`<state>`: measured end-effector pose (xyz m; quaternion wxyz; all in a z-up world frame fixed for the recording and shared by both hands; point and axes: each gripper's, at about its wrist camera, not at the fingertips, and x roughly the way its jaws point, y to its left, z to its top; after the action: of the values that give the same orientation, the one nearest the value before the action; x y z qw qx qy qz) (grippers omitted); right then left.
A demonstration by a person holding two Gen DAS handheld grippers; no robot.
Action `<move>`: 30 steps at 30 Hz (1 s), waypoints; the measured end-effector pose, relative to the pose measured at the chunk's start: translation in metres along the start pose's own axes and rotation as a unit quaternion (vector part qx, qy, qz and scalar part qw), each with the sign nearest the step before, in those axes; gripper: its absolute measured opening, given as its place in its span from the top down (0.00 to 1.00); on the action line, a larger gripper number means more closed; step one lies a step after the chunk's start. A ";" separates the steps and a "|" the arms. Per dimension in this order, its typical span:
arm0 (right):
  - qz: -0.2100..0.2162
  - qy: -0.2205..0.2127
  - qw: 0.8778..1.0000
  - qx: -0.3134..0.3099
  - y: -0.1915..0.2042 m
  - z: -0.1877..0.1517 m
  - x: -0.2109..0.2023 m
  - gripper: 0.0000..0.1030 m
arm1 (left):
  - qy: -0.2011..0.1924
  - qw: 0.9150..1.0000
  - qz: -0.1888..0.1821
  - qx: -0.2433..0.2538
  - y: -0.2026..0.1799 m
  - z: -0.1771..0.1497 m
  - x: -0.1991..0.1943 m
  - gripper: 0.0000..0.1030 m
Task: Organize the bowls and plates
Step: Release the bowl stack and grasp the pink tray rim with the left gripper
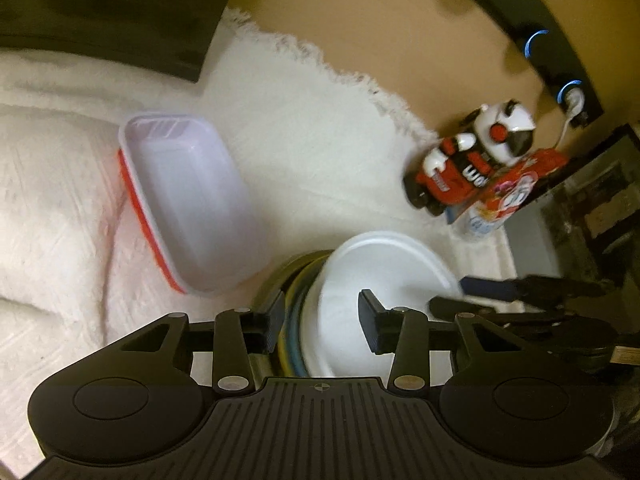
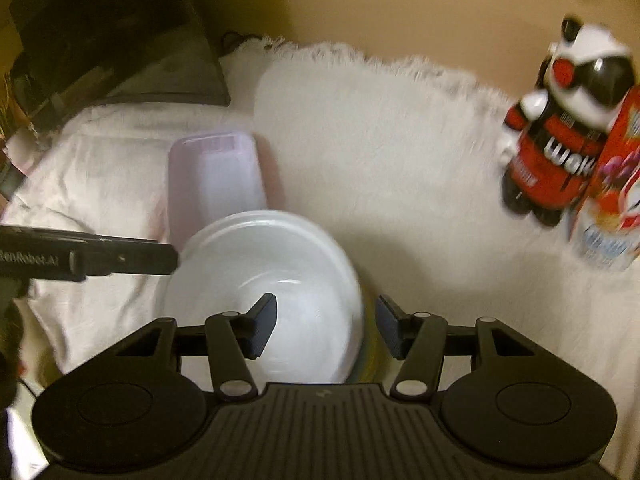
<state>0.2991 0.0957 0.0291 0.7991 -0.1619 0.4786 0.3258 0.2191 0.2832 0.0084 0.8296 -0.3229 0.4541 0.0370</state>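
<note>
A white bowl [image 1: 380, 280] [image 2: 260, 268] sits on a stack of yellow and blue plates [image 1: 294, 300] [image 2: 370, 344] on the white cloth. My left gripper [image 1: 322, 320] is open, its fingers straddling the left rim of the bowl and the plate edges. My right gripper [image 2: 326, 326] is open, straddling the bowl's right rim and the plate stack. The right gripper's fingers show in the left wrist view [image 1: 492, 290]; the left gripper's finger shows in the right wrist view [image 2: 120, 258].
A clear rectangular container with a red rim [image 1: 188, 200] [image 2: 216, 176] lies on the cloth [image 1: 300, 140] beyond the bowl. A red, white and black toy robot [image 1: 472, 160] [image 2: 560, 128] and a red carton [image 1: 508, 196] [image 2: 612, 184] stand at the right. A dark monitor [image 2: 120, 40] stands at back left.
</note>
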 end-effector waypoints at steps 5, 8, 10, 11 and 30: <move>-0.033 0.006 0.999 -0.012 -0.002 -0.009 0.009 0.54 | 0.027 1.000 0.012 -0.003 0.008 -0.007 0.015 0.64; -0.043 0.023 0.999 -0.009 -0.007 -0.015 0.019 0.57 | 0.030 0.999 0.018 -0.002 0.010 -0.007 0.016 0.65; -0.041 0.031 0.999 -0.004 -0.009 -0.017 0.022 0.57 | 0.028 1.000 0.008 -0.003 0.011 -0.004 0.011 0.70; -0.033 0.030 0.999 -0.003 -0.009 -0.017 0.021 0.57 | 0.023 1.000 0.001 -0.003 0.011 -0.003 0.005 0.70; 0.072 0.195 0.978 0.022 0.035 0.143 0.116 0.53 | -0.067 0.985 0.103 -0.125 0.082 0.046 0.013 0.69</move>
<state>0.4081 0.2460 0.0002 0.6683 -0.1699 0.6428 0.3336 0.2308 0.3714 -0.0256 0.8033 -0.3717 0.4198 0.2005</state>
